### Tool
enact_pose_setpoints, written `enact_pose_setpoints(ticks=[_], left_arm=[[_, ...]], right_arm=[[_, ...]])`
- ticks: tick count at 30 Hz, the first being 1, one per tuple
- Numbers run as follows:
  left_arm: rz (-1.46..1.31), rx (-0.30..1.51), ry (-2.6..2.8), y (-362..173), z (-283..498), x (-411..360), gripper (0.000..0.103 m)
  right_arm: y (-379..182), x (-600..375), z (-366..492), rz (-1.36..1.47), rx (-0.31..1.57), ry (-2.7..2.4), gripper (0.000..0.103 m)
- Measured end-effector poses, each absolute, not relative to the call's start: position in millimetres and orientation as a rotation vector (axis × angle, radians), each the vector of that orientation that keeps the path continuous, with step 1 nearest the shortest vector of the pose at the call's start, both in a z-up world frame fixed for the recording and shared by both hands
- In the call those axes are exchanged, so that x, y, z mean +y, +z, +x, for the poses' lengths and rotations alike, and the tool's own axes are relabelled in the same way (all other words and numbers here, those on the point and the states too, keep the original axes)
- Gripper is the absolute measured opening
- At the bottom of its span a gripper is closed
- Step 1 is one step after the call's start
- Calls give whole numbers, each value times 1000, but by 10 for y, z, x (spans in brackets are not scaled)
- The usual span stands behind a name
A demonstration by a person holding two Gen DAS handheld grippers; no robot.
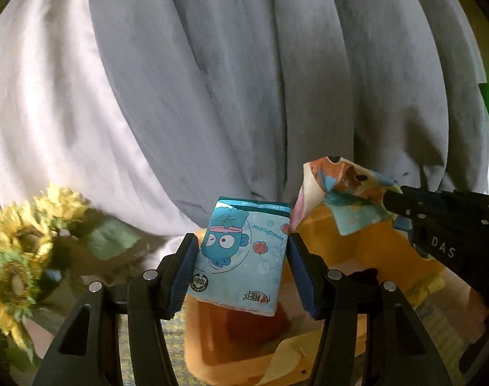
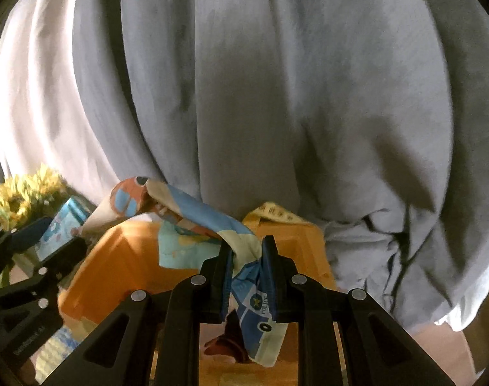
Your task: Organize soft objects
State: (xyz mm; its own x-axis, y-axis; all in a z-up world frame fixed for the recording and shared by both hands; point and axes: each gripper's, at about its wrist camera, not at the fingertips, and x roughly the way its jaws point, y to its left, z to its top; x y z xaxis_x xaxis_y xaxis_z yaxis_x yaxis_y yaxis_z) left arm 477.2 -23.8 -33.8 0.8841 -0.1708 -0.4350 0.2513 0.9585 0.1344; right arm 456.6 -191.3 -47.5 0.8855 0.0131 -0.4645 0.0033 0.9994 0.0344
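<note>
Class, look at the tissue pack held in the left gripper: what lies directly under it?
Under the tissue pack sits an open orange bin. The pack and the left gripper hide most of its inside, so its contents cannot be told.

We noted grey curtains [image 1: 244, 80] hanging in deep folds behind a paler drape [image 1: 35, 112] at left — lit unevenly. Sunflowers [image 1: 25, 225] stood low at left — blurred.

A home: grey curtains [image 1: 228, 80], sunflowers [image 1: 15, 241], orange basket [image 2: 122, 263].
</note>
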Motion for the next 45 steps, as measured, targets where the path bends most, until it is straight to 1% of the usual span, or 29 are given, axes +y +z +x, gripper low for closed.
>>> enact_pose_setpoints(ticks=[10, 12, 13, 14, 16, 19, 22, 31, 38, 45], left_arm=[[239, 572, -282, -620, 5108, -404, 57], [238, 590, -285, -650, 5126, -416, 65], [236, 590, -284, -659, 5125, -419, 74], [236, 588, -283, -663, 5120, -421, 75], [240, 586, -279, -676, 5119, -421, 76], [233, 587, -274, -664, 5108, -402, 76], [215, 576, -274, -606, 5037, -358, 78], [183, 496, -270, -319, 4685, -233, 80], [157, 451, -270, -144, 4344, -149, 82], [163, 418, -255, -47, 3974, -58, 82]], right_arm=[[-758, -1943, 4925, 31, 663, 32, 21], [-803, -1955, 4963, 36, 690, 32, 29], [-822, -1960, 4971, 41, 700, 35, 43], [-836, -1966, 4981, 45, 701, 36, 55], [-840, -1967, 4957, 41, 689, 24, 59], [-818, -1962, 4937, 33, 677, 11, 61], [-769, -1998, 4884, 46, 658, -12, 68], [-464, -2034, 4518, 68, 556, -47, 72], [-249, -2016, 4173, 92, 497, -49, 73], [-178, -1942, 3806, 90, 467, -50, 73]])
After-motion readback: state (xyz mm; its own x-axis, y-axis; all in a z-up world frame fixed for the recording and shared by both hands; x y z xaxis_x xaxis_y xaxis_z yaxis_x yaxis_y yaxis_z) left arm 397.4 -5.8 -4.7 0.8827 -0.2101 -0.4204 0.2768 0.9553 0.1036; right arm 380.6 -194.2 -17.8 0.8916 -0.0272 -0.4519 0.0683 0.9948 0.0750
